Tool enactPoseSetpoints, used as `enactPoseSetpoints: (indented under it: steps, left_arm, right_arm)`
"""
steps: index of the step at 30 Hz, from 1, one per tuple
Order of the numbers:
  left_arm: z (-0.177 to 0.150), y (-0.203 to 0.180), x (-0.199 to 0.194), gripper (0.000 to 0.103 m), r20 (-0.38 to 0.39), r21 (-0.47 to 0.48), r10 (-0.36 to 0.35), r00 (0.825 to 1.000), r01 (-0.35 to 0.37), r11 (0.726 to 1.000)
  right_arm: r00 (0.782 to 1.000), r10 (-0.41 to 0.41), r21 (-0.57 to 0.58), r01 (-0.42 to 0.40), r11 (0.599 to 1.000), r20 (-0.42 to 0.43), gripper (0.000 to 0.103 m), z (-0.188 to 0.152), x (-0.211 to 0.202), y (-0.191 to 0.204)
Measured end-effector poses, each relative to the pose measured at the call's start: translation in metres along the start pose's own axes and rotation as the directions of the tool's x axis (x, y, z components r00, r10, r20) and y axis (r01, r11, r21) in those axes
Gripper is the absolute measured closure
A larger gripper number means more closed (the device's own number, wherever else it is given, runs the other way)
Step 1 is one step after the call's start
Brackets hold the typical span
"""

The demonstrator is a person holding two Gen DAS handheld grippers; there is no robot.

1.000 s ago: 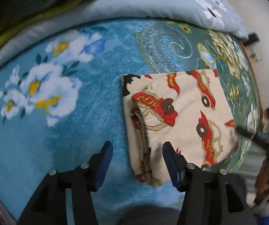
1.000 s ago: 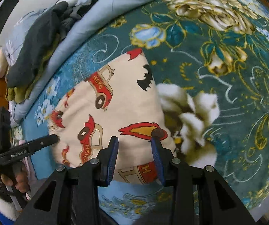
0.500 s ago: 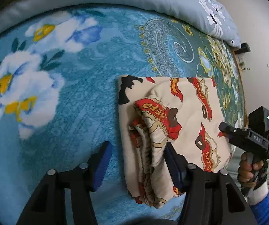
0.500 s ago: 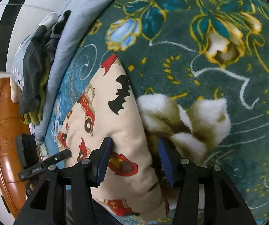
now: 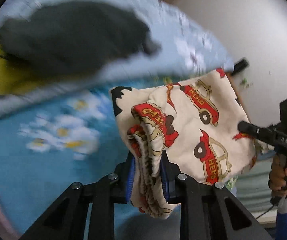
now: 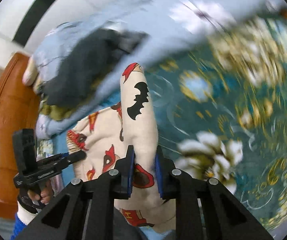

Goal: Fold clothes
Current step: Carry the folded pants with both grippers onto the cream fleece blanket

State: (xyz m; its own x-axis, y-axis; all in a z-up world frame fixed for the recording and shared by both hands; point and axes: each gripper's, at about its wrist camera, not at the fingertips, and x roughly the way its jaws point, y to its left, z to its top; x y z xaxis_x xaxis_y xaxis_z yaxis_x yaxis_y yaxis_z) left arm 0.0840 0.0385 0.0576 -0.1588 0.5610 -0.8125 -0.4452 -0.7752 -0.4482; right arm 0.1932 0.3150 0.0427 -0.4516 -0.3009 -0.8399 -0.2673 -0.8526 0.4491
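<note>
Slippage is the main risk: the left hand-held gripper (image 5: 147,172) is clamped on the bunched, layered edge of the folded garment (image 5: 185,124) at the lower centre of its frame, and an inner layer could work loose and let the fold fall open. The right hand-held gripper (image 6: 143,172) pinches the opposite edge, with the cloth lifted clear above the bed (image 6: 213,108). Uneven pulling between the two would skew the stack. Heavy blur suggests fast motion, which adds to that risk. Printed red cars on the fabric read "HERO"; the moulded lettering on the grippers is illegible.
</note>
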Motion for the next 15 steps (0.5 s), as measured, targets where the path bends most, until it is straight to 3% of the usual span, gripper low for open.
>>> enactPoseSetpoints:
  steps: [3, 7, 11, 15]
  left_arm:
    - [-0.016, 0.040, -0.099, 0.078, 0.134, -0.012, 0.087, 0.987, -0.086, 0.996]
    - [-0.070, 0.113, -0.218, 0.078, 0.240, -0.106, 0.231, 0.943, -0.211, 0.972]
    - [-0.131, 0.176, -0.294, 0.078, 0.255, -0.241, 0.336, 0.907, -0.277, 0.930]
    - [-0.193, 0.235, -0.338, 0.078, 0.223, -0.361, 0.411, 0.884, -0.316, 0.877]
  right_arm:
    - [0.992, 0.116, -0.121, -0.110, 0.987, 0.046, 0.084, 0.011, -0.011, 0.085]
    - [0.964, 0.265, -0.280, -0.257, 0.925, -0.010, 0.084, -0.003, 0.005, 0.205]
    - [0.910, 0.382, -0.364, -0.414, 0.835, -0.159, 0.084, -0.035, 0.042, 0.321]
    - [0.870, 0.387, -0.426, -0.489, 0.761, -0.307, 0.084, -0.085, 0.087, 0.417]
